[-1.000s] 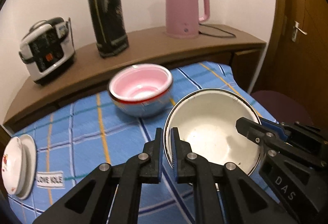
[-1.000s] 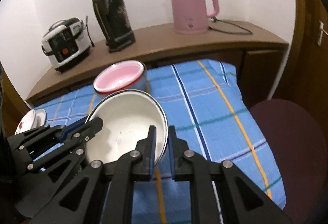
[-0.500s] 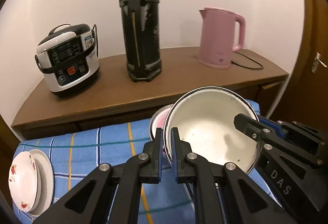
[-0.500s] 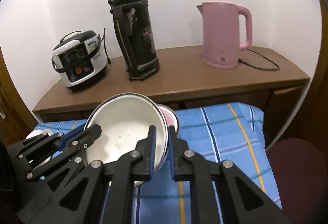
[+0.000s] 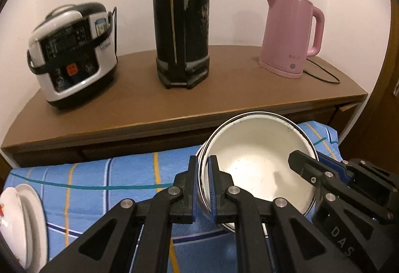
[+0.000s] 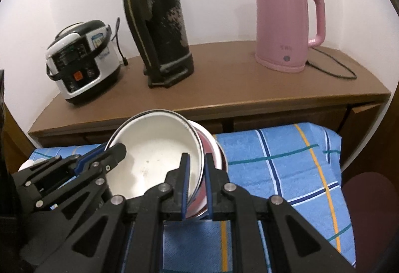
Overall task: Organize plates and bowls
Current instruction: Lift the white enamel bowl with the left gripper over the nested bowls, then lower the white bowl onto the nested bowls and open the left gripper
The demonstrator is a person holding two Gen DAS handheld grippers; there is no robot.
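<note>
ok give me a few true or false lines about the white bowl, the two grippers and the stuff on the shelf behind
1. Both grippers clamp the white bowl's rim. True: the left gripper and the right gripper each pinch the white bowl on opposite sides.
2. The white bowl is full of food. False: its inside is bare.
3. The kettle is blue. False: the kettle is pink.
4. A black flask stands between the rice cooker and the kettle. True: the flask is between the rice cooker and the kettle.
5. The tablecloth is plain red. False: the tablecloth is blue with stripes.
</note>
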